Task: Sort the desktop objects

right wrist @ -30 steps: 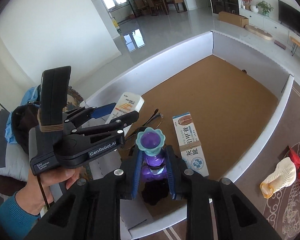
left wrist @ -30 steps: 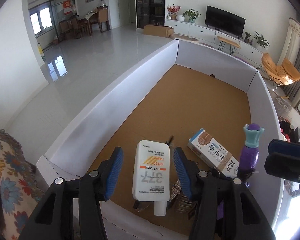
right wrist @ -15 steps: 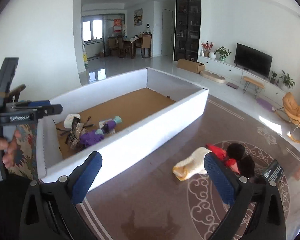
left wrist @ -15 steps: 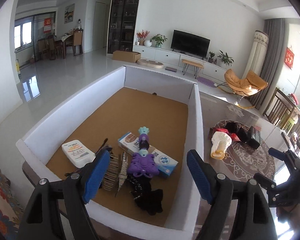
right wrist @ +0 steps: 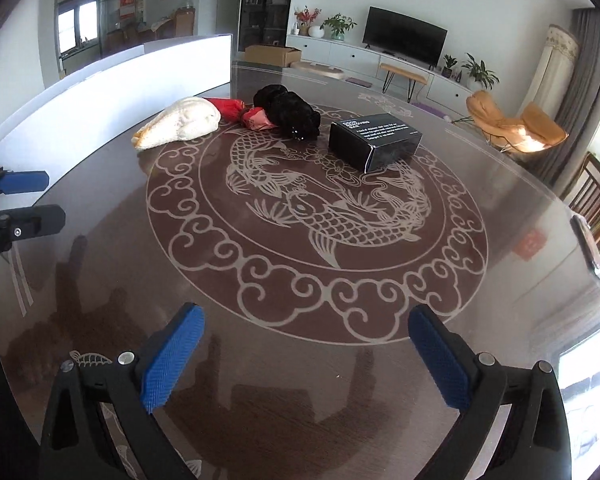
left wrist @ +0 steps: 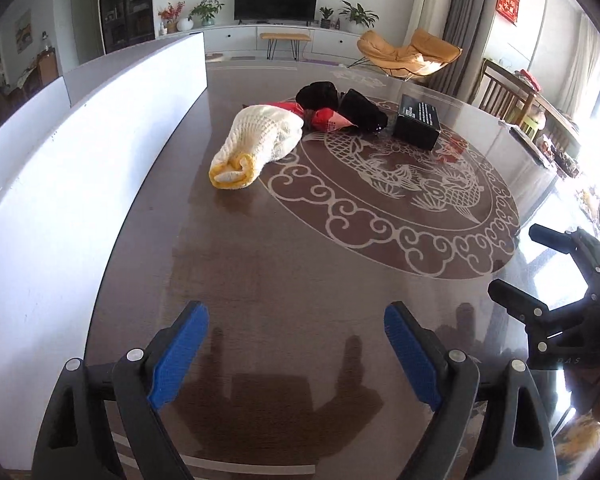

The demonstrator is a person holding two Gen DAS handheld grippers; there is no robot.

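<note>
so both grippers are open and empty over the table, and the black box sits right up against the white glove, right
Not quite. Both the left gripper and right gripper are open and empty over the table, but the black box sits apart from the white glove. The red cloth and black cloth lie between them, as the right wrist view shows.

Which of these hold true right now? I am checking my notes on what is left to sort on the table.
1. Both grippers are open and empty. True: left gripper, right gripper.
2. The black rectangular box stands on the white knitted glove. False: it rests on the dark glass tabletop, apart from the white knitted glove.
3. The glove lies beside the white-walled tray. True.
4. The black fuzzy bundle is inside the tray. False: it lies on the table.
</note>
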